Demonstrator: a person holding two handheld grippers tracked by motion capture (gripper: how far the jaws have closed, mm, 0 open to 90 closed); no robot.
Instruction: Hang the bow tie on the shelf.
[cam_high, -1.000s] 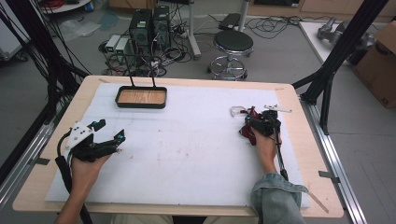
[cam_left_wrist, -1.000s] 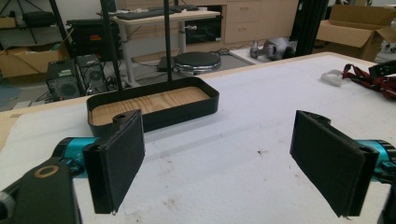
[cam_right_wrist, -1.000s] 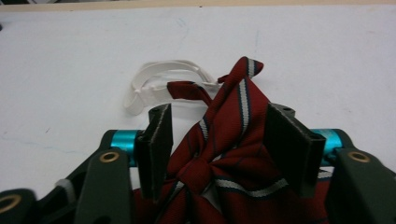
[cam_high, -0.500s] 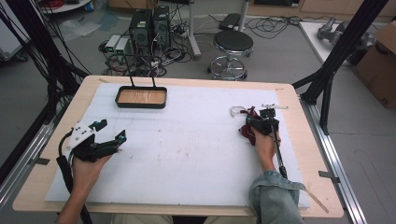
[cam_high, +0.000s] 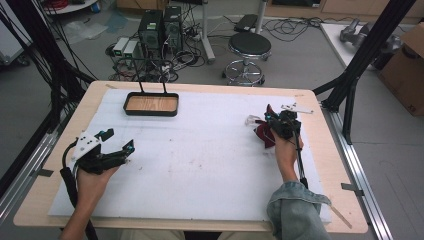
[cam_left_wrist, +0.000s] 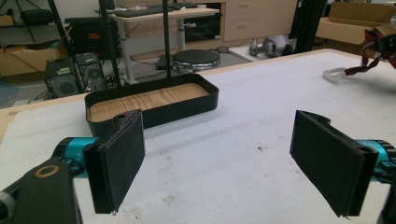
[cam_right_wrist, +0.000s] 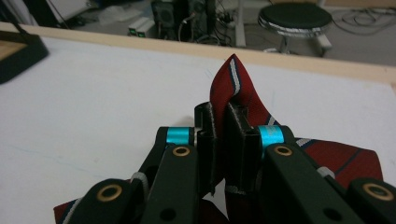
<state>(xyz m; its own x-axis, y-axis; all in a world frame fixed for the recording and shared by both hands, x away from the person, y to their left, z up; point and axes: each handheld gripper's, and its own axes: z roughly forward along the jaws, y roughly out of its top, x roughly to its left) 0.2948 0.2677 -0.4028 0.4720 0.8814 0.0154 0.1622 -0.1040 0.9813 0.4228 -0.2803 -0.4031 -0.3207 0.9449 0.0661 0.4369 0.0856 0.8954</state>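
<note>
On the tabletop (cam_high: 200, 200), a white mat is covering most of the wood, and a black tray (cam_high: 151, 104) with a wooden floor is sitting near the far edge, left of centre. Nothing is lying between the two hands. The left hand-held gripper (cam_high: 116, 142) is resting at the left side with its jaws spread wide and holding nothing. The right hand-held gripper (cam_high: 271, 122) is sitting near the right edge, its jaws pinching a fold of a dark red striped necktie (cam_right_wrist: 233, 93). Compared with a second ago, both are staying almost where they were. The necktie's pinched fold is pointing up and away from the person; its long axis cannot be told.
</note>
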